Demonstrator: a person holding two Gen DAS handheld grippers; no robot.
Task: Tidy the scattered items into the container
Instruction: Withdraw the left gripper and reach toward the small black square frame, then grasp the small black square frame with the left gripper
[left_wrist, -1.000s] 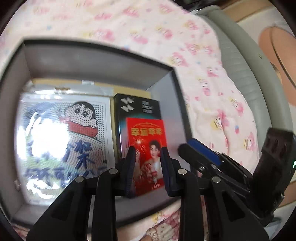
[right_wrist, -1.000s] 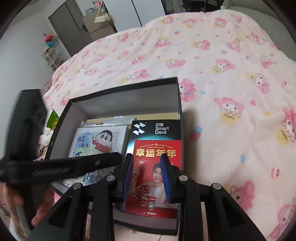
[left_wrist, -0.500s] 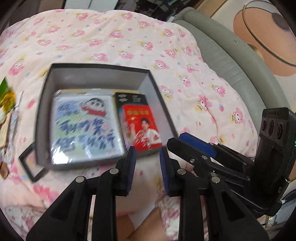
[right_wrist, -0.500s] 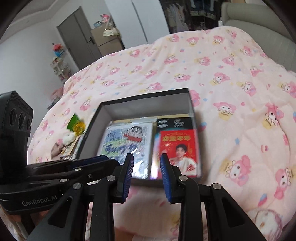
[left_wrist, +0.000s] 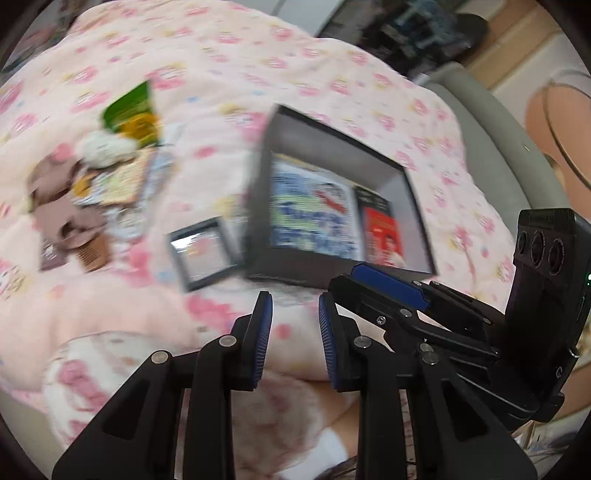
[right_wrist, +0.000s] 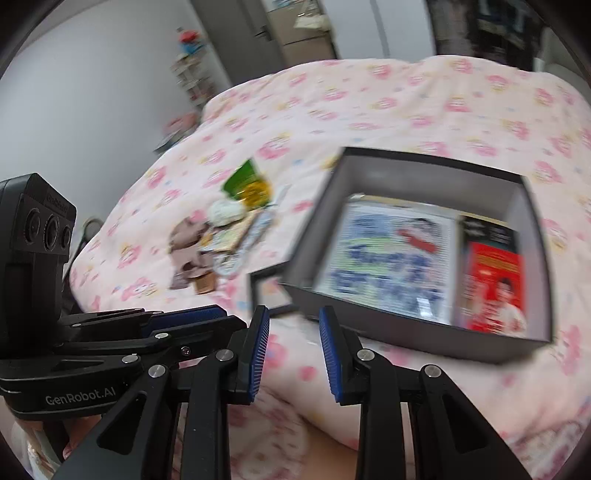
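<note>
A dark box (left_wrist: 332, 140) (right_wrist: 406, 325) sits on the pink bedspread. It holds a cartoon bead picture (left_wrist: 310, 218) (right_wrist: 384, 254) and a red carton (left_wrist: 382, 236) (right_wrist: 493, 284) on a black box. A pile of loose items lies left of it: a green packet (left_wrist: 129, 107) (right_wrist: 243, 179), a white ball (left_wrist: 103, 149) (right_wrist: 225, 212), brown cloth (left_wrist: 62, 206) and a comb (left_wrist: 92, 253). A small black frame (left_wrist: 201, 254) lies by the box. My left gripper (left_wrist: 295, 332) and right gripper (right_wrist: 293, 341) are open and empty, held before the box.
The pink patterned bedspread (right_wrist: 406, 103) covers the bed. A grey padded bed edge (left_wrist: 491, 133) runs at the right in the left wrist view. Doors and a shelf (right_wrist: 192, 74) stand beyond the bed. The views are blurred by motion.
Both grippers have pulled back and up from the box and swung left. The red carton stays in the box. The loose pile and small frame have come into view.
</note>
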